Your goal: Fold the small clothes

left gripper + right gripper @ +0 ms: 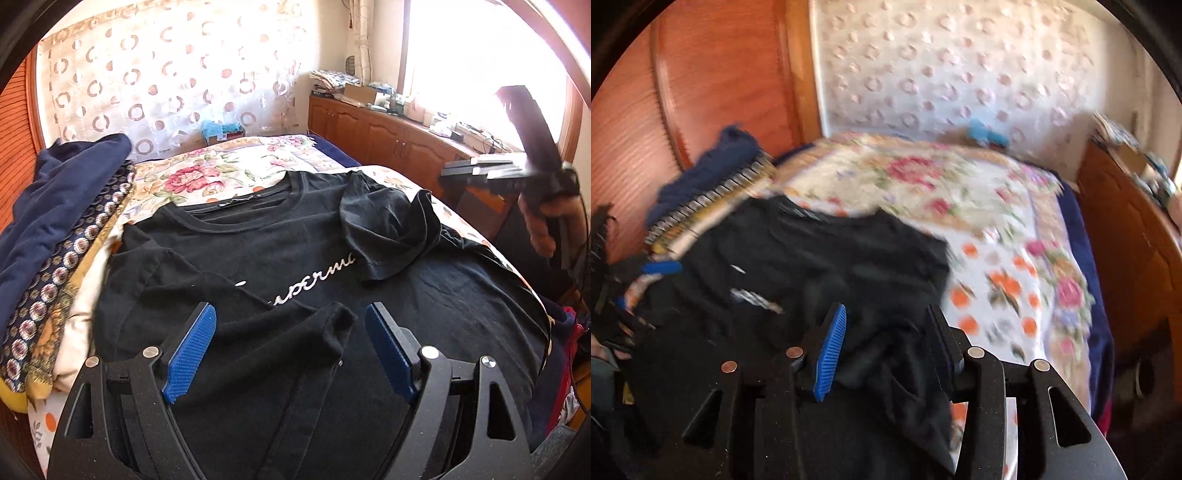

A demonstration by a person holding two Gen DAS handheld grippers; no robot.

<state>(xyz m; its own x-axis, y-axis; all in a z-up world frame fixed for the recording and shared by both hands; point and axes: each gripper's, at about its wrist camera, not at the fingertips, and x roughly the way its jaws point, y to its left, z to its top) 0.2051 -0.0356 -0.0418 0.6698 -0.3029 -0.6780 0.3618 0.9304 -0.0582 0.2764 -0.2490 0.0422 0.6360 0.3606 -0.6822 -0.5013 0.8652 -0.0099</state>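
- A black T-shirt (295, 258) lies face up on the bed (236, 166), collar toward the far curtain, on a floral cover; a stack of other folded cloth (55, 258) sits just beside it on the left.
- Both sleeves already lie turned inward over the chest, so I judge the side folds are the step in hand.
- The left tool (290, 332) hovers low with its jaws wide, a folded-in sleeve edge lying between them, not pinched.
- The right tool (886, 332) also stands wide; its view is blurred, with dark cloth bunched between its blue pads (831, 350), seemingly not clamped.
- Next, I reckon, each tool needs to close on a side edge or the hem and carry it across, keeping the cloth flat.
- White script on the chest reads partly "superm…"; the rest is covered. The neck label is too small to read.
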